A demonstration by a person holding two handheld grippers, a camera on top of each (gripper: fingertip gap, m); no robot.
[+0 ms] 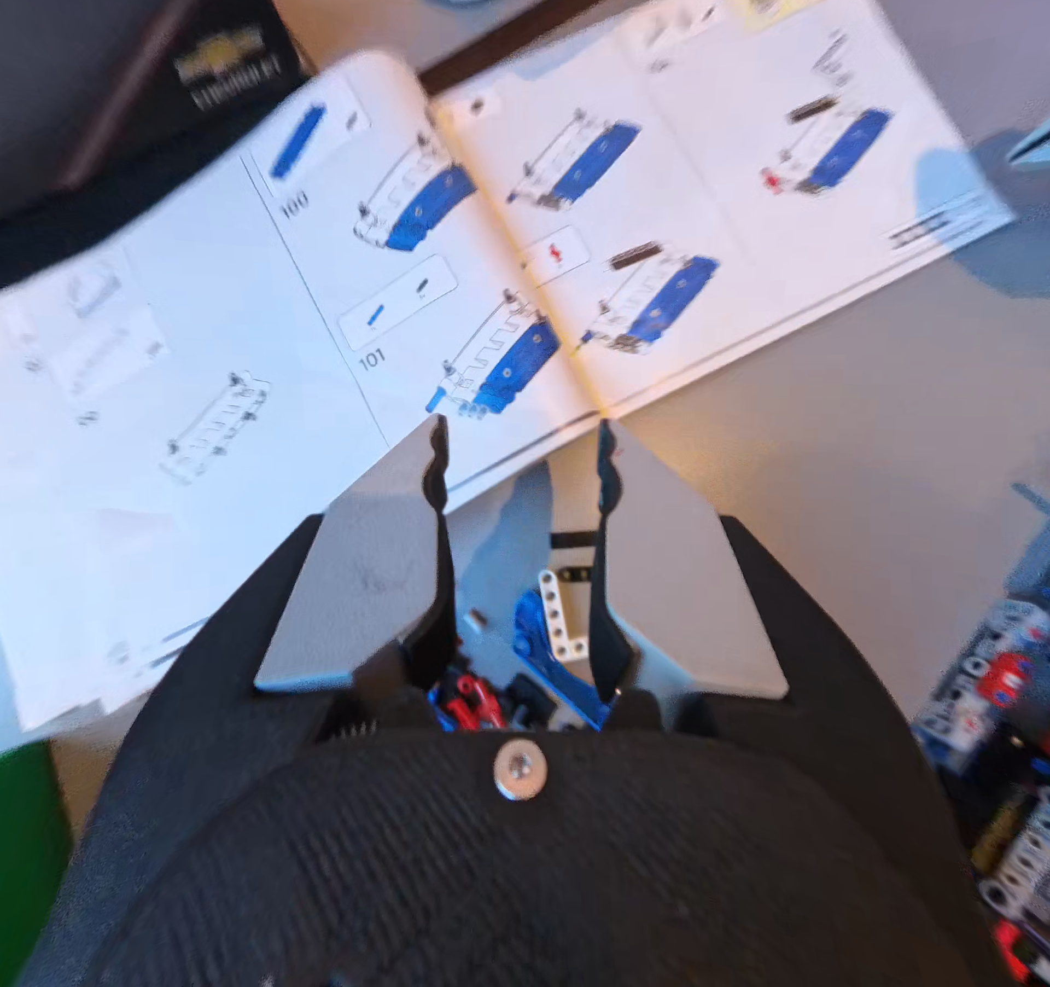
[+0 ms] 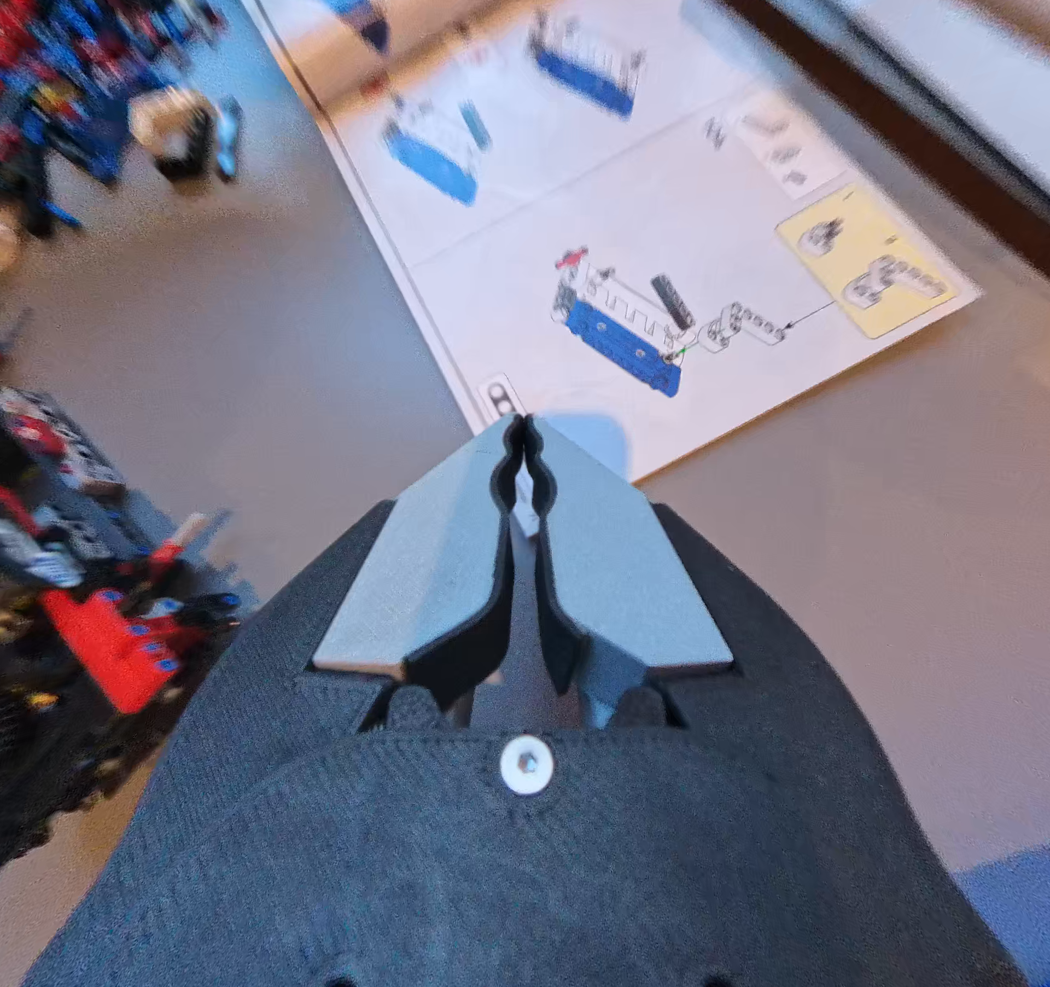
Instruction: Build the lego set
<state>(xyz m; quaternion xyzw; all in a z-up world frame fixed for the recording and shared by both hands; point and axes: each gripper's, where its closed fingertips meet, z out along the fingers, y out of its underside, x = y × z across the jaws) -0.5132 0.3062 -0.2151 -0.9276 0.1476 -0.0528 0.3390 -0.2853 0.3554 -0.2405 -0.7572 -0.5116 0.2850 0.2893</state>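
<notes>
My left gripper [image 1: 523,428] is open and hovers over the near edge of the open instruction booklet [image 1: 511,209]. Below, between its fingers, a white L-shaped beam [image 1: 559,613] on a blue panel piece [image 1: 531,638] lies on the table, close to the right finger. Small red pieces [image 1: 474,698] show near the finger roots. My right gripper [image 2: 523,426] is shut, tips touching, with nothing seen between them, over the booklet's near corner [image 2: 625,221]. A red and black partly built model [image 2: 96,618] stands to its left.
A pile of loose blue, red and black pieces [image 2: 74,50] lies far left, with a small white and black piece [image 2: 182,135] beside it. A black box [image 1: 142,61] stands behind the booklet. Another built section [image 1: 994,675] is at the right. A dark table edge [image 2: 852,107] runs behind.
</notes>
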